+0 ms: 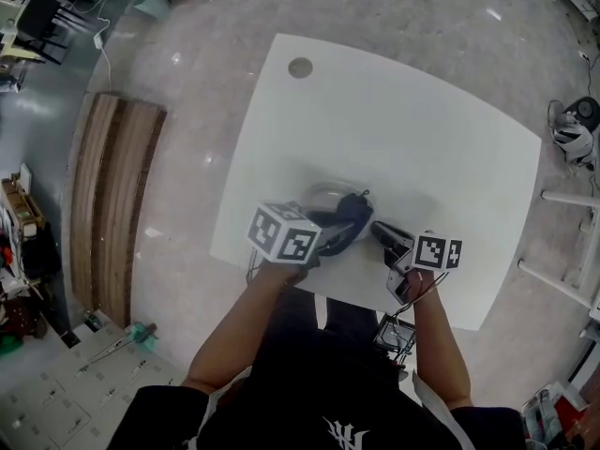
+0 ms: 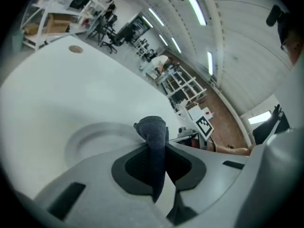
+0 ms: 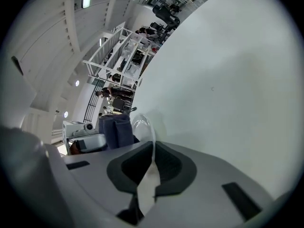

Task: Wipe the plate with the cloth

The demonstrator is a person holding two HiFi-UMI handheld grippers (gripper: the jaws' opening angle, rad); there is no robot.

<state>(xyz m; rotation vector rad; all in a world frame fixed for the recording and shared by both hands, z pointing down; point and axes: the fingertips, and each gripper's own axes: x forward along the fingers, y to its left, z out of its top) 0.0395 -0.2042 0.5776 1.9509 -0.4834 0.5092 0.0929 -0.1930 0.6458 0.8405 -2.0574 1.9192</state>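
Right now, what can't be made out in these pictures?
- Head view: the plate is too small and partly under the cloth and left tool; clean or dirty can't be told.
- Left gripper view: the tool's body hides the plate's near side.
- Right gripper view: only the plate's clear rim shows at the right tool; its body hides the rest.

Head view steeply down on table [image 1: 394, 129]; gripper views low, close behind jaws; all share plate [image 2: 90, 136].
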